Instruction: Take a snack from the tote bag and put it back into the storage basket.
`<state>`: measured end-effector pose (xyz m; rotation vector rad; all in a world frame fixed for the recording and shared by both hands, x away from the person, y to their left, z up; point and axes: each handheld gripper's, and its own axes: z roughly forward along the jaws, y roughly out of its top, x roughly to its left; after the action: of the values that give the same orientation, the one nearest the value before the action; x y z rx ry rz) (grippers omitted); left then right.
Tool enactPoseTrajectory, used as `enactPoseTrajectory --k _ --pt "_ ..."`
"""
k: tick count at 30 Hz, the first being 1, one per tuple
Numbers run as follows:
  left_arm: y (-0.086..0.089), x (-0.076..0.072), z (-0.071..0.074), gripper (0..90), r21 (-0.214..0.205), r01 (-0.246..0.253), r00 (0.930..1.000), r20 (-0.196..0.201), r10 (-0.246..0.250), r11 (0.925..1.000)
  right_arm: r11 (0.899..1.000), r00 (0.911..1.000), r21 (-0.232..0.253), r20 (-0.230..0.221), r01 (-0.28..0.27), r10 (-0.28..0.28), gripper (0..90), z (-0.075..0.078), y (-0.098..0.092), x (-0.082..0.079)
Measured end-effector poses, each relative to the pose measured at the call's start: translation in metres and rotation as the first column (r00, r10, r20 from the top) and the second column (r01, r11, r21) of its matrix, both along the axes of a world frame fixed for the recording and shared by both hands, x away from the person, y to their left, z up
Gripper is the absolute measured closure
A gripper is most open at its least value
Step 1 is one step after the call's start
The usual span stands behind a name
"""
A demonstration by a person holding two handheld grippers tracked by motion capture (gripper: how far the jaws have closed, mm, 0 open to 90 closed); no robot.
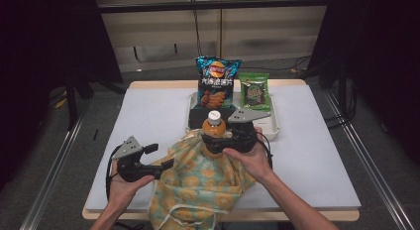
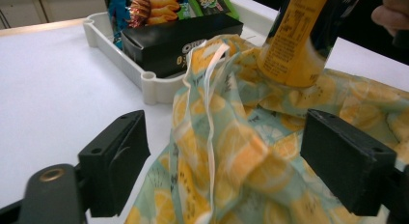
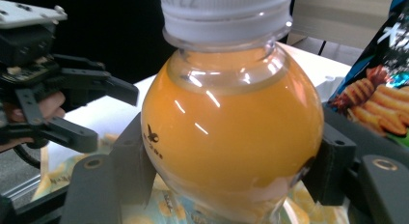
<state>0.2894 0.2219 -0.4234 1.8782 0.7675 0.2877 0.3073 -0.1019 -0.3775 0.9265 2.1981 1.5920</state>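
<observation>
With our right gripper [image 1: 225, 136] clamping the round orange-juice bottle [image 3: 231, 137] over the lemon-print cloth drawstring bag [image 1: 200, 183], and our left gripper [image 1: 159, 155] open astride its rim, the mouth could sag, snagging the bottle.

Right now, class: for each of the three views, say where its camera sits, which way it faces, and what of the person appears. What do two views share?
High view: above the table, facing forward and down; both forearms show.
Left gripper view: on the left hand-held gripper, facing the lemon-print bag; fingers show.
Right gripper view: on the right hand-held gripper, facing the orange bottle.
Both gripper views share that bottle.
</observation>
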Motion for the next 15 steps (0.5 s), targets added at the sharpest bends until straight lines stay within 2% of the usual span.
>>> enactPoseTrajectory --k 4,6,7,8,11,13,15 --pt "-0.008 0.011 0.007 22.3 0.013 0.015 0.9995 0.028 -0.016 0.9998 0.999 0.9997 -0.03 0.023 0.012 -0.011 32.0 0.015 -0.005 0.003" --pt "-0.012 0.019 0.006 26.4 0.002 0.002 0.9997 0.024 -0.002 1.0 1.0 0.9992 -0.023 0.034 0.02 -0.019 31.9 0.021 -0.01 0.004" --pt "-0.015 0.023 0.003 27.7 0.013 0.021 0.9995 0.024 -0.021 0.9997 0.999 0.999 -0.02 0.035 0.029 -0.028 31.9 0.023 -0.014 0.004" --pt "-0.017 0.025 0.001 31.8 0.031 0.022 0.9993 0.03 -0.023 0.9993 0.999 0.9985 -0.022 0.038 0.041 -0.04 31.9 0.025 -0.018 0.004" --pt "-0.026 0.031 -0.005 34.8 0.043 0.027 0.9994 0.018 -0.028 0.9987 0.998 0.9974 -0.024 0.039 0.061 -0.06 31.9 0.025 -0.028 0.006" --pt "-0.029 0.035 -0.008 38.0 0.072 0.02 0.9997 0.012 -0.021 0.9972 0.997 0.9962 -0.029 0.04 0.078 -0.077 31.9 0.024 -0.034 0.007" --pt "-0.03 0.037 -0.011 54.0 0.111 -0.007 0.9997 0.026 0.004 0.9938 0.996 0.9955 -0.031 0.037 0.089 -0.088 31.9 0.022 -0.04 0.008"
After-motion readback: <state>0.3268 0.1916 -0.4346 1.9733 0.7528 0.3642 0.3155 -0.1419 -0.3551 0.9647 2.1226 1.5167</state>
